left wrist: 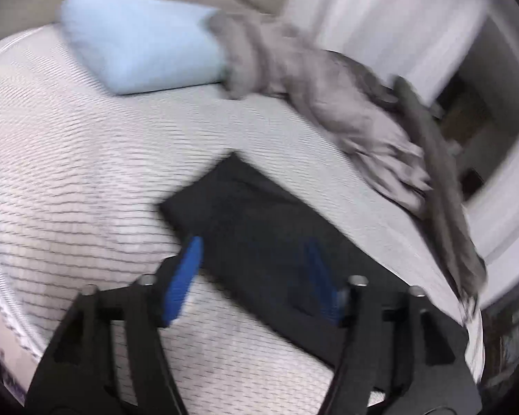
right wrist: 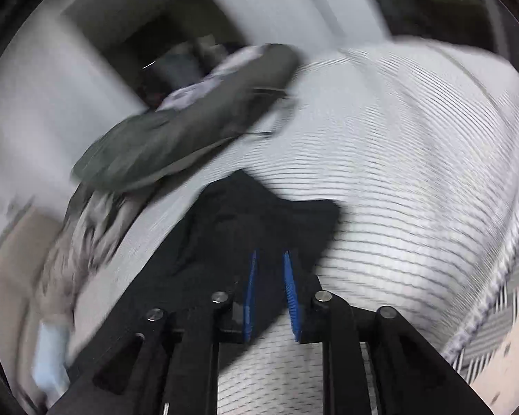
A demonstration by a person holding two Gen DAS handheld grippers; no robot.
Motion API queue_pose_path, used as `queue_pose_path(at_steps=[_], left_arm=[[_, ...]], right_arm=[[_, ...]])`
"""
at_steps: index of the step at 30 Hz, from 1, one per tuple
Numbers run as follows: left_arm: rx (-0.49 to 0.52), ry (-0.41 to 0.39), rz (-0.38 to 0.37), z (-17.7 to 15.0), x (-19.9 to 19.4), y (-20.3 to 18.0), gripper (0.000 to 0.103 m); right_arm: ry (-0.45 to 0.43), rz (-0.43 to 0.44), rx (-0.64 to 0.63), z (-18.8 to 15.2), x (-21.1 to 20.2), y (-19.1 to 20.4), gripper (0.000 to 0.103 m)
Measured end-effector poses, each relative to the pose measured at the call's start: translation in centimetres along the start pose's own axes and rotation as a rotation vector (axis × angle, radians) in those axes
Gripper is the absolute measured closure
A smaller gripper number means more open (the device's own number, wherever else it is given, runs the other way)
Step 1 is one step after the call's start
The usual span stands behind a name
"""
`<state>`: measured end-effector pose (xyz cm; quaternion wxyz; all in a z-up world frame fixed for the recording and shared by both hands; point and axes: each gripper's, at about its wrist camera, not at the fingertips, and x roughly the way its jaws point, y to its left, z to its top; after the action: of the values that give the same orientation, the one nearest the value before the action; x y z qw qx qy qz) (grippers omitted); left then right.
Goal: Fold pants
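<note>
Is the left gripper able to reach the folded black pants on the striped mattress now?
Probably yes: the left gripper stands open just above the folded black pants, with nothing between them.

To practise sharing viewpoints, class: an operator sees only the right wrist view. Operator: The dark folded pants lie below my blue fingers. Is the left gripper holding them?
Observer: No. The left gripper is open over the dark folded pants, its blue fingers wide apart, gripping nothing.
Operator: Does that end lie flat?
Observer: Yes, it shows as a flat rectangle on the white ribbed mattress.
Operator: What is beyond it?
Observer: A pale blue pillow, with a crumpled grey-beige garment beside it.
</note>
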<state>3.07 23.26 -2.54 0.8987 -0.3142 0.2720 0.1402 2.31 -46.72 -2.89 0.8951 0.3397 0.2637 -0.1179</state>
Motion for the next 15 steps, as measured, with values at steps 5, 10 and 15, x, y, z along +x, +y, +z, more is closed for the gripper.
queue_pose_path(at_steps=[5, 10, 15], left_arm=[[0.204, 0.156, -0.154, -4.3, 3.4, -8.5, 0.023], [0.479, 0.251, -0.258, -11.9, 6.0, -18.9, 0.017], [0.645, 0.404, -0.244, -19.9, 8.1, -25.5, 0.004]], right_arm=[[0.146, -0.006, -0.369, -3.6, 4.4, 9.5, 0.036], [0.347, 0.020, -0.579, -7.6, 9.8, 16.8, 0.030], [0.425, 0.025, -0.738, -11.0, 13.2, 20.4, 0.020]])
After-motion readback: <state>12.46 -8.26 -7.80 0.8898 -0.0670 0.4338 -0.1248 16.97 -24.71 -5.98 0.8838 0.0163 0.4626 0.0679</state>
